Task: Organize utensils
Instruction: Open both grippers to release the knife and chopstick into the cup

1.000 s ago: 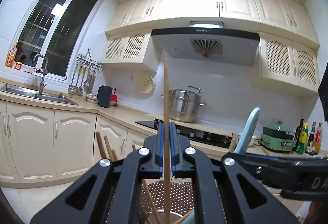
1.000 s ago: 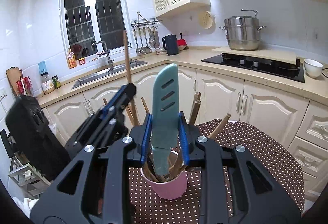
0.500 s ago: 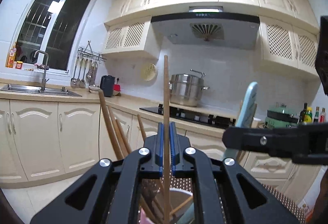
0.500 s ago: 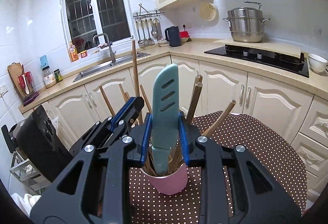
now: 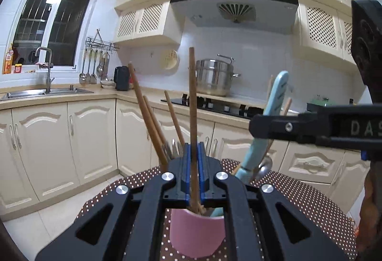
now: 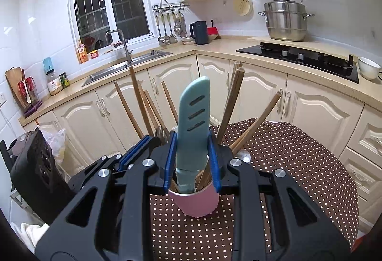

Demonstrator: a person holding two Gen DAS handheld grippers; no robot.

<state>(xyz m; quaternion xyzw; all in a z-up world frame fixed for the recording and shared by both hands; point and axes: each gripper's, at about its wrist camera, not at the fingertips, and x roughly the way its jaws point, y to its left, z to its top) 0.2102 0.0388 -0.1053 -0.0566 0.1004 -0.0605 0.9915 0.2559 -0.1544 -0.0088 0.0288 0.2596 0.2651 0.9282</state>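
two hand-held grippers are over a round pink cup (image 6: 194,202) that stands on a desk with a brown cloth with white dots (image 6: 298,160). the left hand-held gripper (image 5: 193,165) is squeezed on one long thin wooden chopstick (image 5: 192,103). the stick stands almost straight up, and its low end goes down into the pink cup (image 5: 197,233). the right hand-held gripper (image 6: 192,165) is squeezed on a flat light blue knife cover with three slots (image 6: 193,122). it stands up too, and its low end is inside the cup. more brown wooden chopsticks (image 6: 232,98) lean out of the cup to both sides. a shiny metal spoon (image 6: 243,156) pokes out at the cup's right edge. some metal forks (image 5: 170,148) stick up at the back of the cup. behind, a big silver pot (image 6: 285,19) sits by the black stove (image 6: 298,56).
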